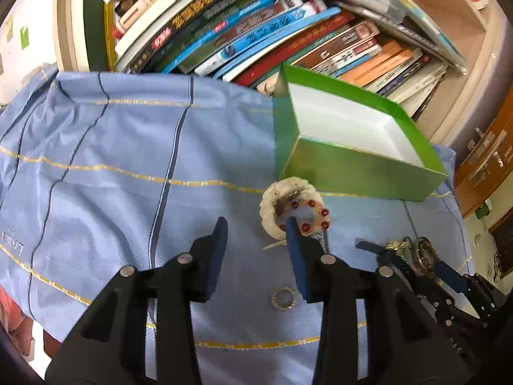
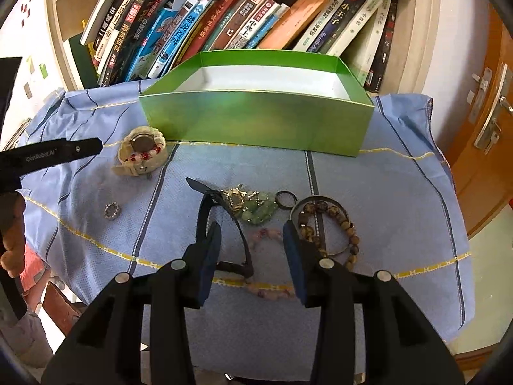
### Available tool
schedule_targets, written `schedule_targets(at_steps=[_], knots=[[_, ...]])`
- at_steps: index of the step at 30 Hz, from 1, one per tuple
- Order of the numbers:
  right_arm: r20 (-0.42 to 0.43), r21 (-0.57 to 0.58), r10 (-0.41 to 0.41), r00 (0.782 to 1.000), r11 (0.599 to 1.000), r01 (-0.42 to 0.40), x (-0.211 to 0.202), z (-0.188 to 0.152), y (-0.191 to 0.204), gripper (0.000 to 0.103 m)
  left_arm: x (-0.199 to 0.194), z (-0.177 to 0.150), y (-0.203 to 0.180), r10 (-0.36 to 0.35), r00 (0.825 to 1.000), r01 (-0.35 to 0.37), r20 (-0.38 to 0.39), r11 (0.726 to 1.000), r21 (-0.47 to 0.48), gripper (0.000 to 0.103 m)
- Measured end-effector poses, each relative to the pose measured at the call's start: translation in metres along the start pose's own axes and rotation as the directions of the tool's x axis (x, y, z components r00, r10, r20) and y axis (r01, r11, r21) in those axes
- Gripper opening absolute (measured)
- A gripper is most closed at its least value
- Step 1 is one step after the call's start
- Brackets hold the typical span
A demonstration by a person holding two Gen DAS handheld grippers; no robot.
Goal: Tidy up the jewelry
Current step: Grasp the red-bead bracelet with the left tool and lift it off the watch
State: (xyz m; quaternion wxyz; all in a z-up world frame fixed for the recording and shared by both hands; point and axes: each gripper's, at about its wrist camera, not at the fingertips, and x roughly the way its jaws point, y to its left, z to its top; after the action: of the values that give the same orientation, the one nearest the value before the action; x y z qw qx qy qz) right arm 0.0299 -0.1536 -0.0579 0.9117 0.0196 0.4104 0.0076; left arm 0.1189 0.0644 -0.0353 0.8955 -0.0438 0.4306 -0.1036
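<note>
An open green box (image 1: 362, 163) (image 2: 256, 118) with a white inside stands at the back of the blue cloth. A cream watch (image 1: 272, 208) (image 2: 141, 157) with a red bead bracelet (image 1: 315, 216) (image 2: 142, 156) on it lies just left of the box. My left gripper (image 1: 256, 224) is open, its right finger beside the watch. A small sparkly ring (image 1: 284, 298) (image 2: 111, 210) lies nearer. My right gripper (image 2: 251, 227) is open above a black-strap watch (image 2: 224, 224), green stone bracelet (image 2: 259, 208), pink bead bracelet (image 2: 269, 234) and brown bead bracelet (image 2: 330, 224).
A bookshelf full of books (image 1: 256, 32) (image 2: 240, 22) stands right behind the box. A blue striped cloth (image 1: 112, 160) (image 2: 400, 208) covers the table. A small black ring (image 2: 286, 199) lies by the green stones. A wooden door (image 2: 487, 112) is at the right.
</note>
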Motion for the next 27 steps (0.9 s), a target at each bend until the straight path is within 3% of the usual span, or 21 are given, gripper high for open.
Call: schedule_targets(at_steps=[7, 12, 14, 17, 22, 27], knots=[[-0.016, 0.015, 0.003, 1.0, 1.0, -0.002, 0.005, -0.002, -0.004, 0.041, 0.007, -0.003, -0.042, -0.074, 0.997, 0.073, 0.001, 0.988, 0.135, 0.037], [-0.016, 0.024, 0.004, 1.0, 1.0, -0.003, 0.003, -0.005, -0.009, 0.048, 0.037, -0.001, -0.068, -0.034, 0.998, 0.046, -0.054, 0.973, 0.228, 0.035], [-0.012, 0.029, 0.006, 1.0, 1.0, -0.005, 0.002, -0.005, -0.011, 0.048, 0.045, -0.002, -0.071, 0.012, 0.998, 0.002, -0.056, 0.967, 0.256, 0.019], [-0.008, 0.035, 0.003, 1.0, 0.999, -0.003, 0.002, -0.006, -0.015, 0.048, 0.045, 0.0, -0.07, 0.011, 0.998, 0.004, -0.056, 0.967, 0.256, 0.009], [0.002, 0.046, -0.002, 1.0, 0.999, 0.002, 0.0, -0.005, -0.018, 0.048, 0.028, 0.004, -0.065, 0.005, 1.0, -0.002, -0.01, 0.972, 0.236, 0.008], [0.019, 0.077, -0.046, 0.999, 0.996, 0.044, -0.009, -0.004, -0.032, 0.048, -0.018, 0.012, -0.055, -0.031, 0.996, 0.012, 0.084, 0.977, 0.214, 0.008]])
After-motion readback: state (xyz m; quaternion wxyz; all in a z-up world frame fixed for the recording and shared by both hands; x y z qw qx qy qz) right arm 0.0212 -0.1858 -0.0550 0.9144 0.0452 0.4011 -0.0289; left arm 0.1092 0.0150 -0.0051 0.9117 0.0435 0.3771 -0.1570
